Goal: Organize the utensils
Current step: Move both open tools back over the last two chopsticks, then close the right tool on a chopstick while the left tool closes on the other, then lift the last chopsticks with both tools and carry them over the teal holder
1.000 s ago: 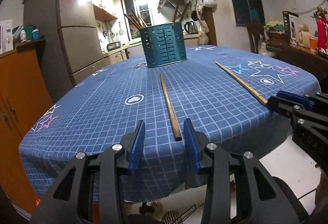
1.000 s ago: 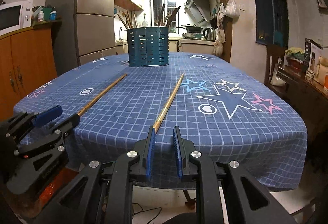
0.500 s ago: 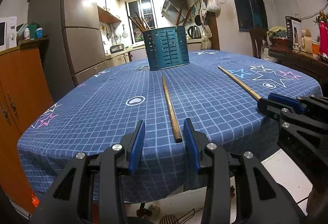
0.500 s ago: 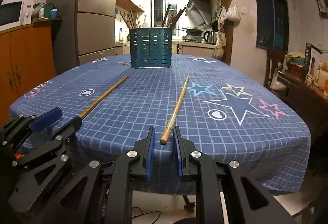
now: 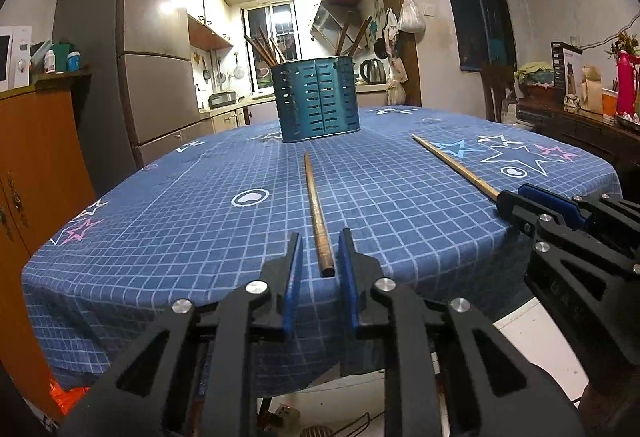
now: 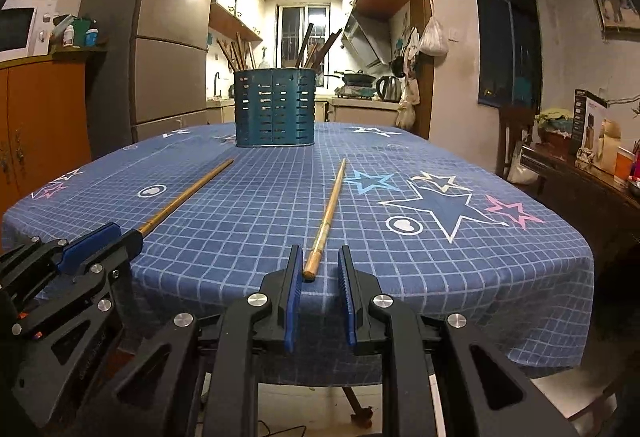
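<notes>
Wooden chopsticks, two, flat on the blue checked cloth of the desk [image 5: 168, 221], short of the teal slotted holder [image 5: 318, 99] that stands at the far middle with other sticks in it.

Left wrist view: left chopstick [image 5: 315, 209] runs straight away from the left hand-held gripper [image 5: 319, 257], long axis in line with the fingers, butt end between the blue pads. Jaws have just been closing to a narrow gap; small clearance shows each side, no pinch yet. Right hand-held gripper [image 5: 510, 203] is at frame right, at the butt of the other stick.

Right wrist view: right chopstick [image 6: 328, 213] lies dead ahead of that gripper, leaning slightly right toward the holder, butt just inside the narrow jaws, apparently untouched. Each hand is nearest its own stick; closing looks the likely next move.
</notes>
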{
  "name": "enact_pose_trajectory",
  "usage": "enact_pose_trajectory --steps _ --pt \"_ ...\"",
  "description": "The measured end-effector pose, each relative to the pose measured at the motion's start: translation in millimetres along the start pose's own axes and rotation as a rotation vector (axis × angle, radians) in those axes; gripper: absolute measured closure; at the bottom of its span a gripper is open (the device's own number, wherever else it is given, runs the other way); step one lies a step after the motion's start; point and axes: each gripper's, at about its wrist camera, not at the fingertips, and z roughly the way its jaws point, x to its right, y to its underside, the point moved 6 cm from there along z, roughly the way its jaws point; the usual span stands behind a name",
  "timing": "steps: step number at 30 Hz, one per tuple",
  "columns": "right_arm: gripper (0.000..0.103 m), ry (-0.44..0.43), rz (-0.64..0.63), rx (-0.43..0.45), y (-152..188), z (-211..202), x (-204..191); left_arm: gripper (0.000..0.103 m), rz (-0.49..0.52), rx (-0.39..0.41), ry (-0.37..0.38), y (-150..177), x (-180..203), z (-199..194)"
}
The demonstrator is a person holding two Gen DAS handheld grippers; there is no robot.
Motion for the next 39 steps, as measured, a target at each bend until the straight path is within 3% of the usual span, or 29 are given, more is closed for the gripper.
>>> enact_pose_trajectory --steps 7,10,18,24,33,39 --pt "0.084 -0.021 0.024 0.002 0 -1 2 0.096 0.001 0.0 0.026 -2 3 3" --pt "0.095 -0.026 0.043 -0.007 -1 0 6 0.097 -0.003 -0.005 0.04 -3 2 3" --pt "0.096 -0.067 0.079 -0.037 -4 0 12 0.098 -0.036 -0.048 0.079 -7 -8 5" --pt "0.096 -0.092 0.03 0.01 -25 -26 16 0.098 -0.047 -0.048 0.087 -21 -26 -5" --pt "0.095 -0.128 0.014 0.119 -85 -63 36 0.098 -0.062 0.069 0.077 -76 -56 -41" --pt "0.095 -0.165 0.02 0.184 -133 -71 48 0.098 -0.1 0.139 0.115 -127 -77 -59"
